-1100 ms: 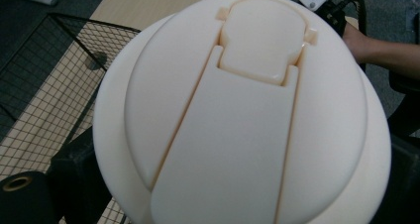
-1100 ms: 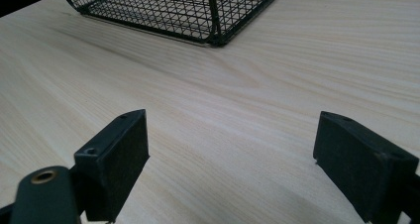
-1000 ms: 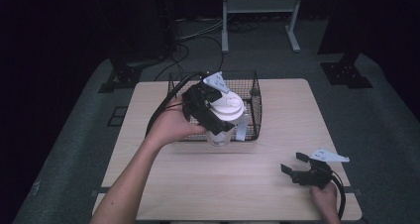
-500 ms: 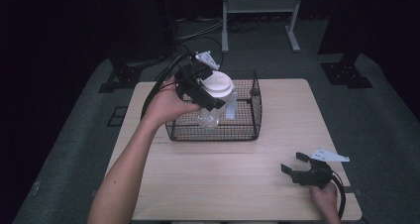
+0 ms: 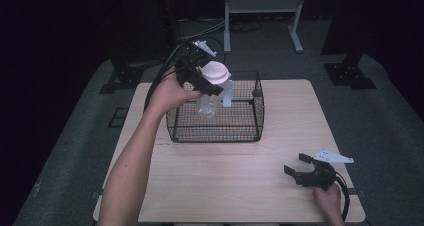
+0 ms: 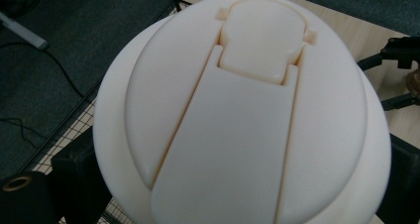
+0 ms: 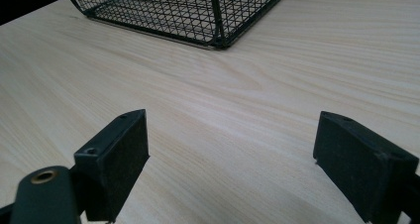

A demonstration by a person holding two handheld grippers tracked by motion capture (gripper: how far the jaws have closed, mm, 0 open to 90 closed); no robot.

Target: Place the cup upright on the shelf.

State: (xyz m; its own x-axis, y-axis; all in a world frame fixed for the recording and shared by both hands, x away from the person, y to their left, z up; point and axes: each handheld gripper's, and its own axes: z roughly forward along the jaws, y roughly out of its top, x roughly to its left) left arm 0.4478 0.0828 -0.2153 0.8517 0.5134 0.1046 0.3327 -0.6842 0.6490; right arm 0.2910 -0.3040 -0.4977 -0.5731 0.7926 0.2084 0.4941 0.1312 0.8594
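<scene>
My left gripper is shut on a clear bottle with a white flip-top lid. It holds the bottle tilted in the air over the far left part of a black wire basket. In the left gripper view the lid is very close to the camera, and a black pad presses on its left side. My right gripper lies open on the wooden table at the front right. Nothing is between its jaws.
The basket's near corner lies ahead of the right gripper, with bare wood between them. Cables trail from both grippers. A white metal frame stands on the dark floor beyond the table.
The left gripper has raised the bottle from low in the basket and carried it up, away from me and slightly left. The right gripper has stayed in place.
</scene>
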